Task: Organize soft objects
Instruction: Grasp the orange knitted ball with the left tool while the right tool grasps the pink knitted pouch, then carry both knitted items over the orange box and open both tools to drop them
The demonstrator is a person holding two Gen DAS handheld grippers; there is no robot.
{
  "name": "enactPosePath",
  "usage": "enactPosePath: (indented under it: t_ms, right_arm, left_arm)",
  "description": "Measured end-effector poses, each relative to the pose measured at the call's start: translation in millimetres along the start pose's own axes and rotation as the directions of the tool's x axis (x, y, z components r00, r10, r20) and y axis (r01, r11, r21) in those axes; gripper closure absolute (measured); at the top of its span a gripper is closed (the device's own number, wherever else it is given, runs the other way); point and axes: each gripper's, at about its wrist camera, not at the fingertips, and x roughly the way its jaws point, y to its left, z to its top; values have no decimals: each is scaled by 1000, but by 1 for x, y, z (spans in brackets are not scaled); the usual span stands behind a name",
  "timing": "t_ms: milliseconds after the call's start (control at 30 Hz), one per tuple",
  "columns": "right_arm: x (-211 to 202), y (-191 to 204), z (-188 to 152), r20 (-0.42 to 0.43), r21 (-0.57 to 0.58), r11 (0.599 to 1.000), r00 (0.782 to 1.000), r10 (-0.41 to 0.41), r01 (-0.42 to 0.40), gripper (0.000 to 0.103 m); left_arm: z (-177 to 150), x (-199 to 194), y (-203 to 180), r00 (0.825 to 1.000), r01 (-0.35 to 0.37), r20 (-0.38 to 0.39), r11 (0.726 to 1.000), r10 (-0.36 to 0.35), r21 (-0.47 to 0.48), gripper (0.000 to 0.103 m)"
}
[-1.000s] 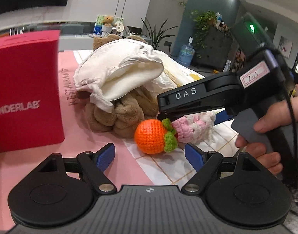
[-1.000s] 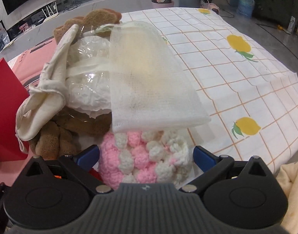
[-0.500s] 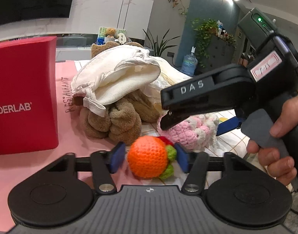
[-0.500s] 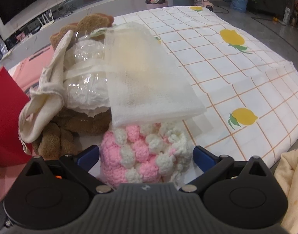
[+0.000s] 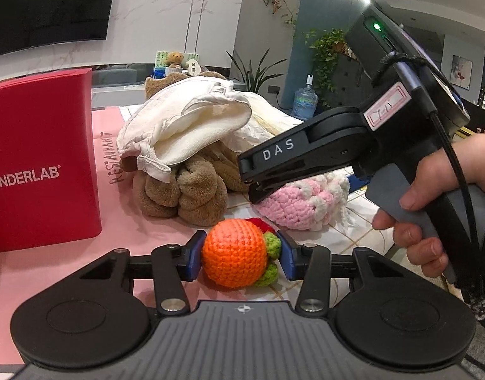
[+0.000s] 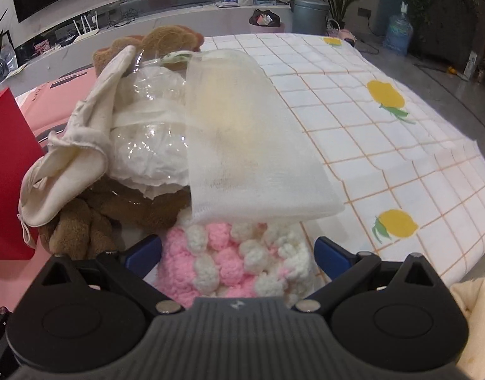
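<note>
table: lemon-print cloth (image 6: 401, 145) | pink mat (image 5: 122, 221) | red box (image 5: 39, 171)

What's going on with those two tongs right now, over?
Left tongs clamped on crochet orange. Right tongs open around pink crochet piece. White mesh pouch overhangs it.

1. On the left side of the table, the red box (image 5: 36, 161) stands upright as a wall; only a strip of pink mat (image 5: 122, 218) separates it from the brown plush (image 5: 182, 193).
2. The cream drawstring bag (image 5: 185, 126) overhangs the plush, roofing that strip.
3. The right gripper (image 5: 258, 190) reaches in from the right, low over the pink-and-white crochet piece (image 5: 302, 202), barring the way from that side.
4. The white mesh cloth (image 6: 248, 145) lies over the far edge of the crochet piece.
5. To the right, the checked lemon-print tablecloth (image 6: 401, 158) lies open and flat out to the table edge.
</note>
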Motion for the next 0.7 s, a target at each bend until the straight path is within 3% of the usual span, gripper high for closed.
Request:
enactPosePath:
  t_ms: [200, 367, 533, 700]
  right_arm:
    - [-7, -4, -6, 8, 14, 999, 999, 41, -41, 28]
    - [-24, -2, -11, 44, 23, 1000, 999, 2, -3, 43]
    - [-60, -2, -24, 68, 83, 989, 991, 117, -123, 44]
    - [-101, 8, -47, 78, 41, 980, 979, 190, -194, 44]
  left_arm:
    - [3, 0, -3, 999, -47, -12, 999, 47, 14, 49]
    - [8, -7, -5, 991, -127, -40, 992, 127, 0, 50]
    - [12, -21, -9, 985, -162, -54, 986, 161, -23, 50]
    - [27, -44, -16, 965, -262, -25, 964, 261, -51, 50]
